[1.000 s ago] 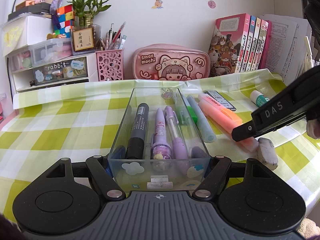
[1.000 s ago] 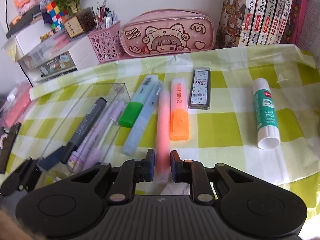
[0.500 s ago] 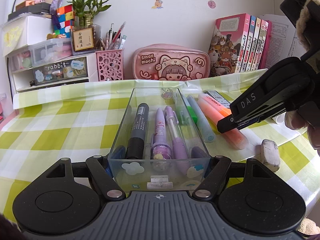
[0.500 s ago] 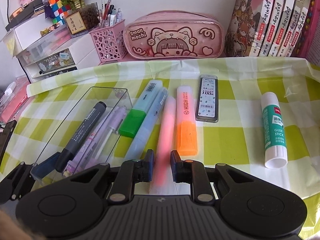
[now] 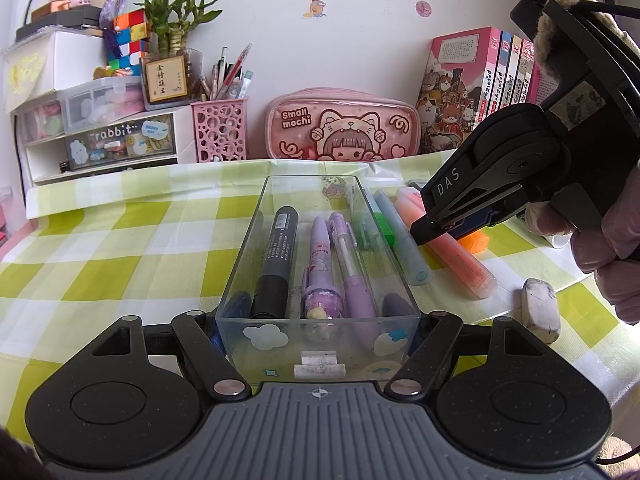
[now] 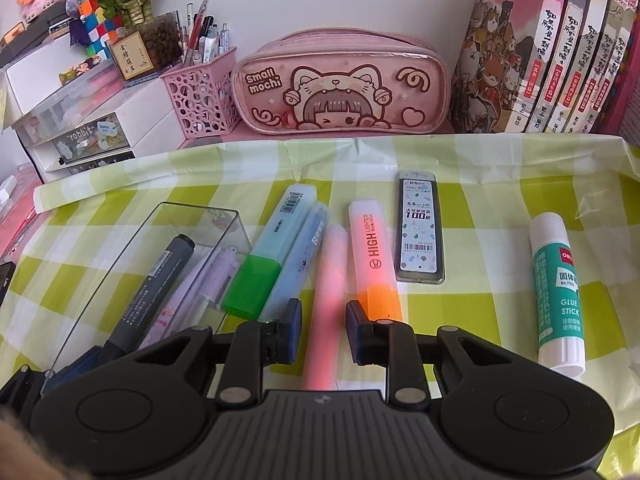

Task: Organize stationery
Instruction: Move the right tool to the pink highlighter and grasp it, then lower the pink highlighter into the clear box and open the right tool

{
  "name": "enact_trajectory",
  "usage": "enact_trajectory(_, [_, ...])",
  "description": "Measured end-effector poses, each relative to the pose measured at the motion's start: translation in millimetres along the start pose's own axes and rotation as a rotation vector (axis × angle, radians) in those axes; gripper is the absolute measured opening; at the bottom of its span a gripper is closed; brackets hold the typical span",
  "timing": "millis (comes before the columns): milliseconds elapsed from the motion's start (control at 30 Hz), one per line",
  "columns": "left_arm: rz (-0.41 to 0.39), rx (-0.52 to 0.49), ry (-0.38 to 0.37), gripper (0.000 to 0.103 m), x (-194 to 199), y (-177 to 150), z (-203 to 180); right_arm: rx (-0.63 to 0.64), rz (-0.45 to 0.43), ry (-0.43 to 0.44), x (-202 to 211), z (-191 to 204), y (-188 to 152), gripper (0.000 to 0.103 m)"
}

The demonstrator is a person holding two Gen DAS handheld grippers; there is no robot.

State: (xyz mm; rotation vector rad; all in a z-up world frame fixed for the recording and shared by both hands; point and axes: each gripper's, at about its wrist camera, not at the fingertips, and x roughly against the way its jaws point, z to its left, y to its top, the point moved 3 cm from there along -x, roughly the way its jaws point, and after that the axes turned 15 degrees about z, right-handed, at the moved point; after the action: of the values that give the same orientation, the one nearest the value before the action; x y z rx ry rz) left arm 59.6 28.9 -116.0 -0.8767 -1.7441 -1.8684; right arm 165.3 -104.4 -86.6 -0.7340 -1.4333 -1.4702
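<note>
We find the left gripper (image 5: 318, 320) spread wide, its two fingers flanking the near end of the clear plastic tray (image 5: 280, 216) and pressed to its side walls. The tray rests on the green checked tablecloth (image 5: 120, 248) and holds a black marker (image 5: 276, 256) and two purple pens (image 5: 336, 264) (a fourth item at the right wall is unclear). The right gripper (image 6: 323, 330) hangs over the pink highlighter (image 6: 329, 280), its jaws parted either side of the barrel with gaps showing; we cannot tell whether it is lifted. Beside it lie an orange highlighter (image 6: 374, 256), a pale blue highlighter (image 6: 296, 260) and a green-capped highlighter (image 6: 264, 256), just right of the tray. Further right: a lead case (image 6: 420, 228) and a glue stick (image 6: 558, 292). An eraser (image 5: 540, 308) lies near the table edge.
</note>
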Motion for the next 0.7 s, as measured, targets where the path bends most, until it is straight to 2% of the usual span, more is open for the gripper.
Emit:
enact_trajectory(367, [0.000,0.000,0.000,0.074,0.0,-0.1,0.0,-0.039,-0.023,-0.019,0.2,1.4,-2.7,0.021])
enact_trajectory(700, [0.000,0.000,0.000,0.074,0.0,-0.1,-0.1,-0.109,-0.061,0.083,20.9,0.8,-2.4,0.021])
